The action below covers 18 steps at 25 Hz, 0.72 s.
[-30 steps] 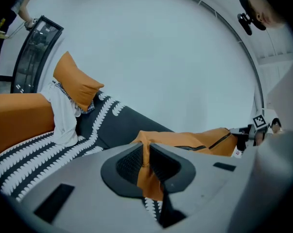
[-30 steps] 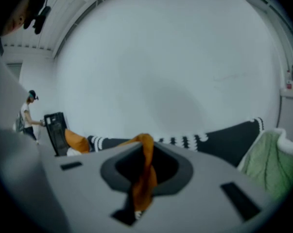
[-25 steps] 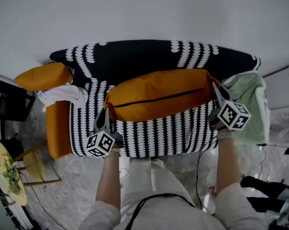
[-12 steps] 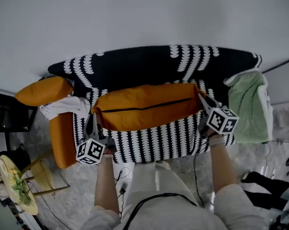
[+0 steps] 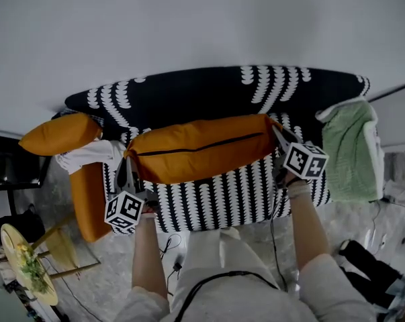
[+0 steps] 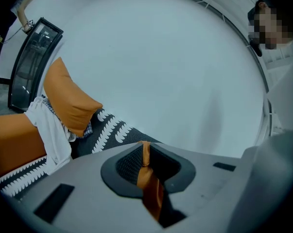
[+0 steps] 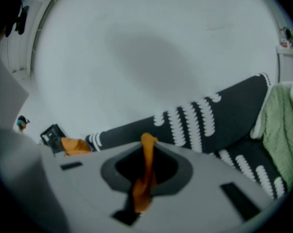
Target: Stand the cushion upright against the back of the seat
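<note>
A long orange cushion (image 5: 199, 147) with a dark zip line hangs across the black-and-white patterned sofa seat (image 5: 222, 200), in front of the sofa back (image 5: 209, 92). My left gripper (image 5: 126, 161) is shut on its left corner; orange fabric (image 6: 146, 178) is pinched between the jaws in the left gripper view. My right gripper (image 5: 277, 134) is shut on the cushion's right corner, and a fold of orange cloth (image 7: 145, 174) shows in the right gripper view. The cushion lies lengthwise, held up at both ends.
A second orange cushion (image 5: 53, 133) rests on the sofa's left arm above a white cloth (image 5: 88, 154). An orange panel (image 5: 88, 193) covers the left side. A green towel (image 5: 346, 156) drapes the right arm. A round side table (image 5: 24, 263) stands at lower left.
Both grippers have carried the cushion to the left and slightly toward the sofa back. The right end has dropped a little. The grip on each corner is unchanged.
</note>
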Each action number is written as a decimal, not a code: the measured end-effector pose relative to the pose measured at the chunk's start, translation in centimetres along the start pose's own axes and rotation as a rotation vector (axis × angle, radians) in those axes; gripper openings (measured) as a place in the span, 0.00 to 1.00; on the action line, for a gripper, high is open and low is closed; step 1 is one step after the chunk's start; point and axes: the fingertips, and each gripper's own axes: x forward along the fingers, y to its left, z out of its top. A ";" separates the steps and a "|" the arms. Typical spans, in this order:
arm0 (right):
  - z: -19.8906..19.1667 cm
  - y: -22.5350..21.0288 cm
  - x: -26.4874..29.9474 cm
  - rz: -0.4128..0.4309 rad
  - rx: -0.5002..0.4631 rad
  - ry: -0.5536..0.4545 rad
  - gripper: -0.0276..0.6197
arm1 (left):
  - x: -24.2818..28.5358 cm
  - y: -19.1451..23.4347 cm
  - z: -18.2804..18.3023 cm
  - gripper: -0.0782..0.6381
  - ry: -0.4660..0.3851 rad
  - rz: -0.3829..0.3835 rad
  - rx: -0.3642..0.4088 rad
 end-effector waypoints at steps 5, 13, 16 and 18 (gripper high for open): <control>1.1 -1.8 2.2 -0.027 0.010 -0.004 0.11 | 3.0 0.2 -0.2 0.20 0.016 0.008 0.008; 3.0 -2.6 5.5 -0.055 0.032 -0.032 0.11 | 7.2 1.1 0.2 0.20 0.023 0.000 -0.010; 3.6 -3.0 6.1 -0.063 0.050 -0.046 0.11 | 8.6 1.0 0.5 0.20 0.024 -0.012 -0.020; 4.0 -3.3 6.6 -0.070 0.036 -0.041 0.11 | 9.4 0.8 0.6 0.20 0.024 -0.021 -0.031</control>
